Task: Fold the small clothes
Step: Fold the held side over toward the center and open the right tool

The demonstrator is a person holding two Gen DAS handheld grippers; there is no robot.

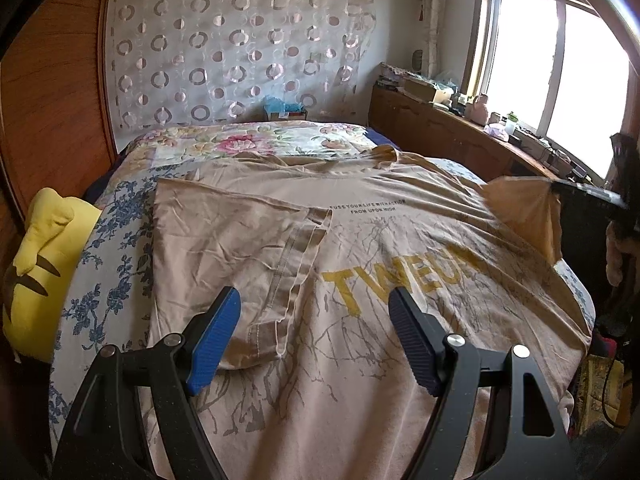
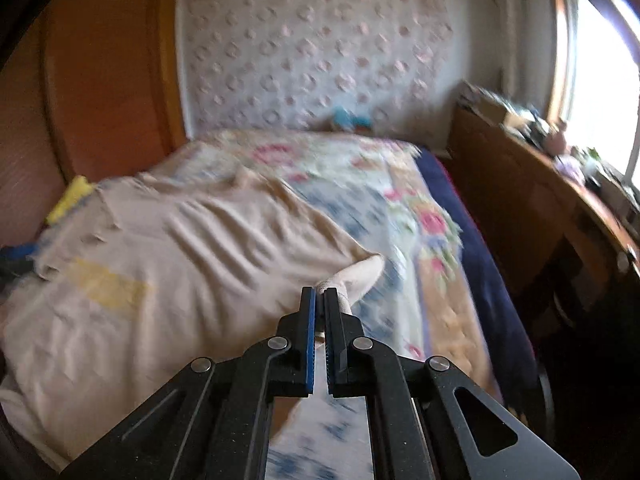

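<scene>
A beige T-shirt (image 1: 360,280) with yellow lettering lies spread face up on the bed, its left sleeve (image 1: 240,240) folded inward over the chest. My left gripper (image 1: 314,296) hovers open just above the shirt's lower front, with nothing between its blue pads. In the right wrist view, which is blurred, my right gripper (image 2: 320,294) is shut on the shirt's right sleeve (image 2: 360,276), and the cloth (image 2: 200,240) stretches away to the left. The left wrist view shows that sleeve (image 1: 524,216) lifted off the bed into a peak at the right gripper (image 1: 558,194).
The bed has a floral cover (image 1: 248,140). A yellow plush pillow (image 1: 40,264) lies at its left edge by the wooden headboard (image 1: 52,100). A wooden cabinet (image 1: 460,128) with several small items runs along the right under the window. A dark blue blanket edge (image 2: 480,240) borders the bed's right side.
</scene>
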